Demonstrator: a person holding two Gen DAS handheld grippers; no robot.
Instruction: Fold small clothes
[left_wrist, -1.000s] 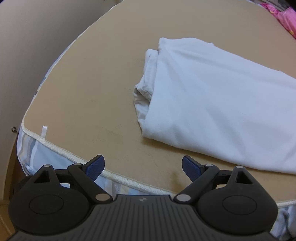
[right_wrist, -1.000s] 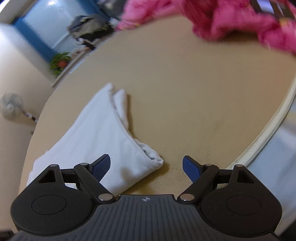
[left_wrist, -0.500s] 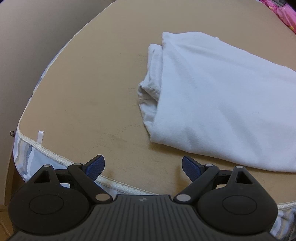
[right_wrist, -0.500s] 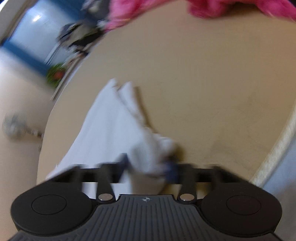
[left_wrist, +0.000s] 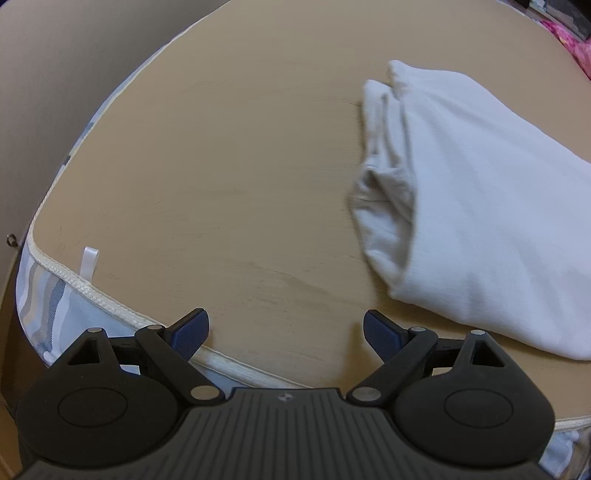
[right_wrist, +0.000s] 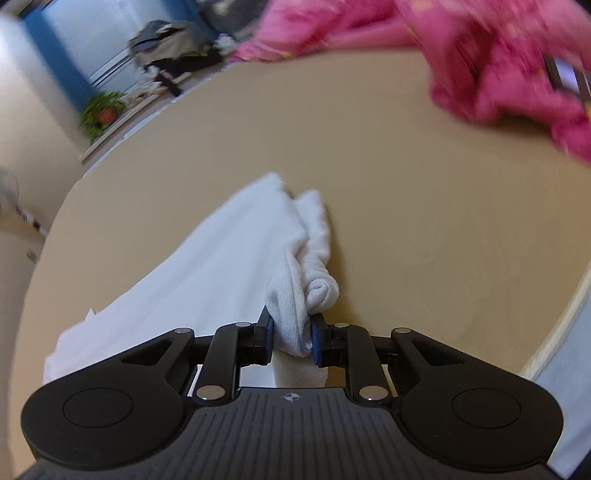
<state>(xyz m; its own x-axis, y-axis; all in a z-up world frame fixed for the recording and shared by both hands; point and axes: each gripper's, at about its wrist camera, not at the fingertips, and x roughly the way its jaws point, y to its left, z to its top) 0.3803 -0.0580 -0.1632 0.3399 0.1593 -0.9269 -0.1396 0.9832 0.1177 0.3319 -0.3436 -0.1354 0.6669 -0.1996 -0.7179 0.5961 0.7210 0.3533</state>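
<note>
A white garment (left_wrist: 480, 199) lies folded lengthwise on the tan mattress (left_wrist: 229, 177), at the right of the left wrist view. My left gripper (left_wrist: 284, 332) is open and empty, near the mattress's front edge, to the left of the garment's near end. In the right wrist view my right gripper (right_wrist: 291, 336) is shut on the near corner of the white garment (right_wrist: 207, 266), which bunches up between the blue pads (right_wrist: 266, 332) and stretches away to the left.
A pile of pink clothes (right_wrist: 498, 62) lies at the far right of the mattress. The mattress's piped edge (left_wrist: 92, 291) runs close in front of my left gripper. A white loop tag (left_wrist: 88, 262) sits by that edge. A wall lies to the left.
My right gripper moved onto the garment's near corner and shut on it, bunching the cloth. The left gripper stayed open and shifted left, so the garment sits further right in its view.
</note>
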